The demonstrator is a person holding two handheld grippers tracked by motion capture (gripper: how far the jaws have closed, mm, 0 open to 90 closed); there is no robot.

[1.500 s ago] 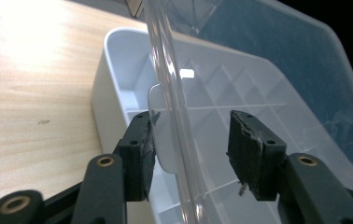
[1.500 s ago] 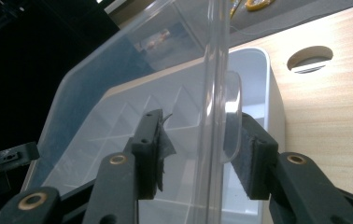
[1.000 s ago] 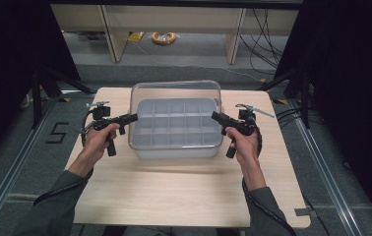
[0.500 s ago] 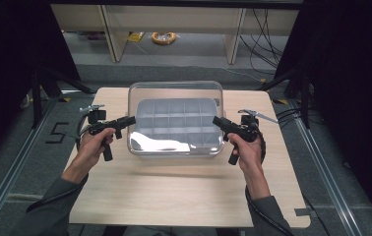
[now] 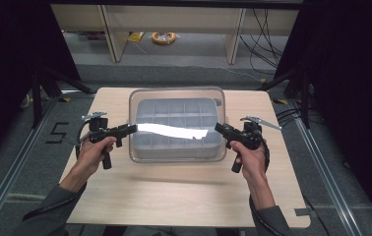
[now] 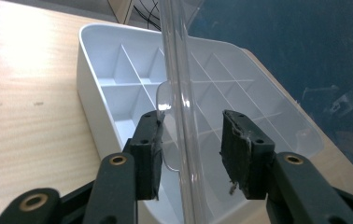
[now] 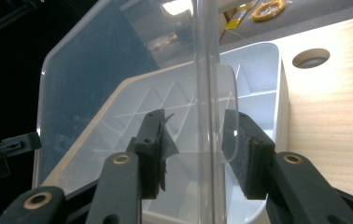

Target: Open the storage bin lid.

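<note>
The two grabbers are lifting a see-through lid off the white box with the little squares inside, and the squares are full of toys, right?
Not quite. The left gripper and right gripper do hold the clear lid over the white box, but its compartments are empty, with no toys in them. The left gripper view shows the bare white dividers plainly.

The high view looks down toward 12 o'clock from afar, while both gripper views closely share the divided box (image 5: 176, 129) (image 6: 118, 88) (image 7: 258, 84).

black tongs (image 5: 130, 129), grey sleeves (image 5: 51, 206)
</note>
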